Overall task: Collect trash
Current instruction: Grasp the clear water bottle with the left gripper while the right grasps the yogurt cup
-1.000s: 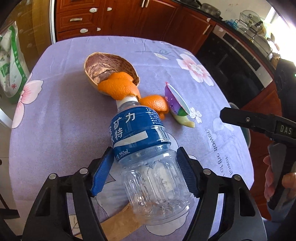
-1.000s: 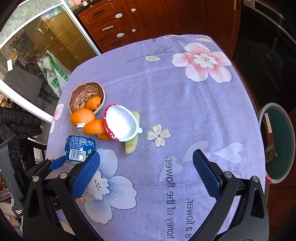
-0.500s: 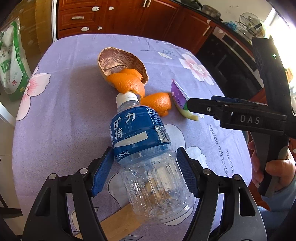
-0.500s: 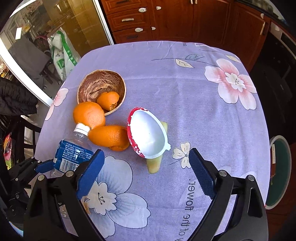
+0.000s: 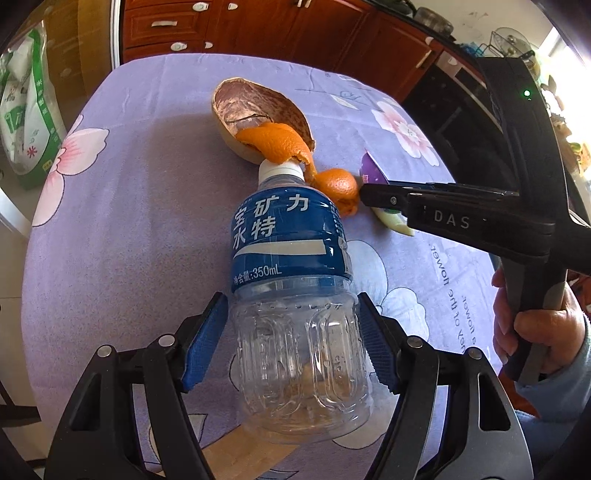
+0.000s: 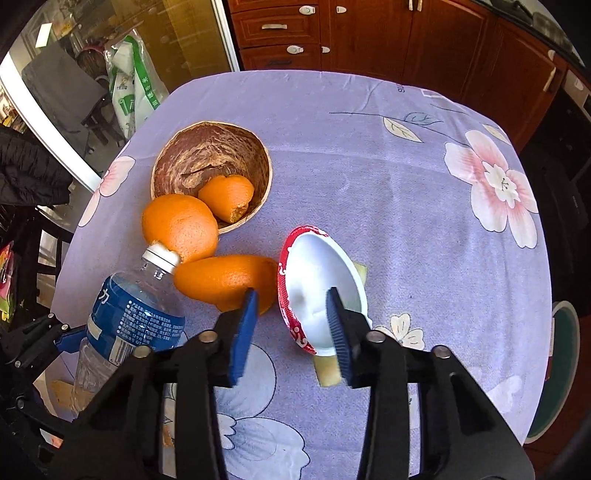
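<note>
Tablecloth (image 6: 369,177): right gripper (image 6: 291,325) nearer cup (image 6: 321,291).

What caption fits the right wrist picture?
Right gripper closing around the rim of the white cup beside orange peel.

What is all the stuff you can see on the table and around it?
water bottle: one, clear, blue label, between the left pads
orange peels: several, orange, beside the bottle cap
husk bowl: one, brown, far side, holds a peel
yogurt cup: one, white and red, on its side
tablecloth: one, purple, flowered
cabinets: brown, behind
left gripper: black, blue pads, gripping the bottle
right gripper: closing astride the cup's rim
hand: one, holding the right gripper
</note>
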